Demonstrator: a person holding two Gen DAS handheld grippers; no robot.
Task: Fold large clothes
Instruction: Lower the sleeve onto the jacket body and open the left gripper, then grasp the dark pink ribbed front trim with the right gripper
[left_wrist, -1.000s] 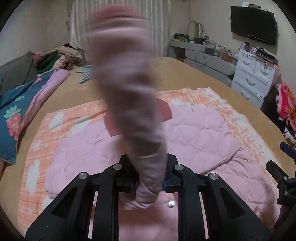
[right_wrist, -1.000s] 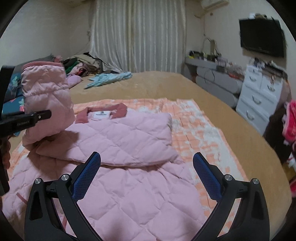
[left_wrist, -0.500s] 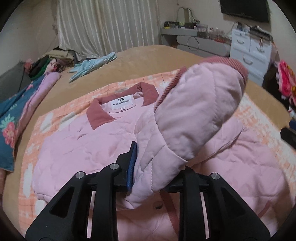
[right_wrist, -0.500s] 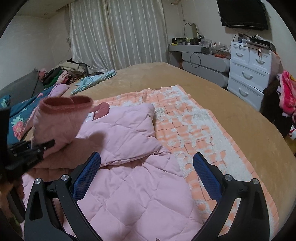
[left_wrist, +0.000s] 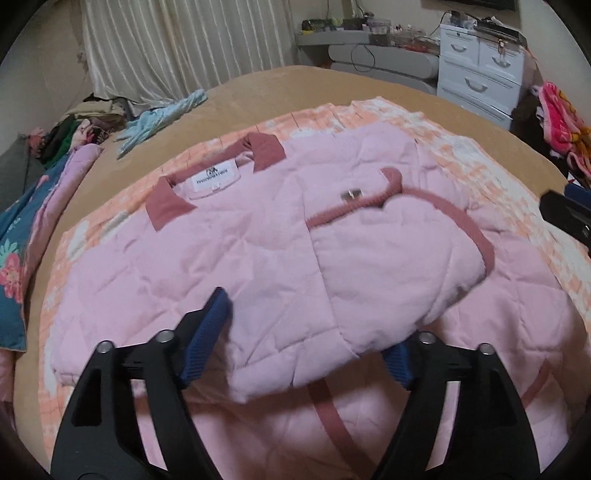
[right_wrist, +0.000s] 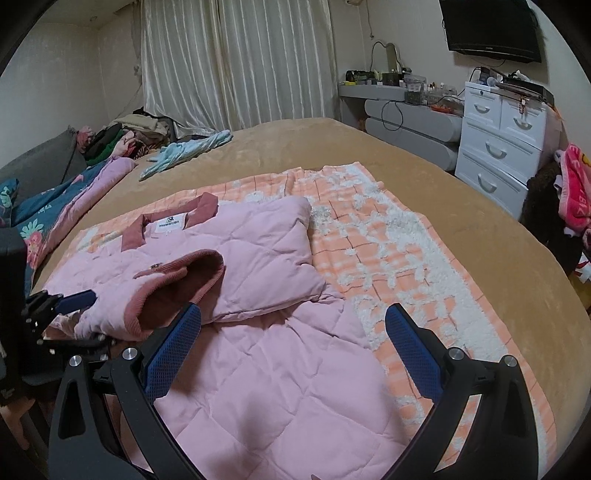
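Observation:
A pink quilted jacket (left_wrist: 236, 258) with a dark pink collar (left_wrist: 166, 206) lies flat on an orange-and-white blanket (right_wrist: 388, 240). Its sleeve (left_wrist: 388, 266), with a dark pink cuff (right_wrist: 173, 284), rests folded across the chest. My left gripper (left_wrist: 303, 347) hovers at the sleeve's near end. Its jaws are opening, and the sleeve's base lies loose between them without being pinched. It also shows at the left of the right wrist view as the left gripper (right_wrist: 62, 301). My right gripper (right_wrist: 295, 332) stands open above the jacket's lower part (right_wrist: 277, 387), holding nothing.
The blanket lies on a tan bed (right_wrist: 332, 147). A light blue garment (right_wrist: 188, 151) and a pile of clothes (right_wrist: 122, 136) sit at the far side, and a floral quilt (left_wrist: 14, 251) lies at the left. White drawers (right_wrist: 498, 147) stand at the right.
The left gripper swung the sleeve down from upright onto the jacket's chest, then spread its jaws and let it go. The right gripper stayed open and barely shifted.

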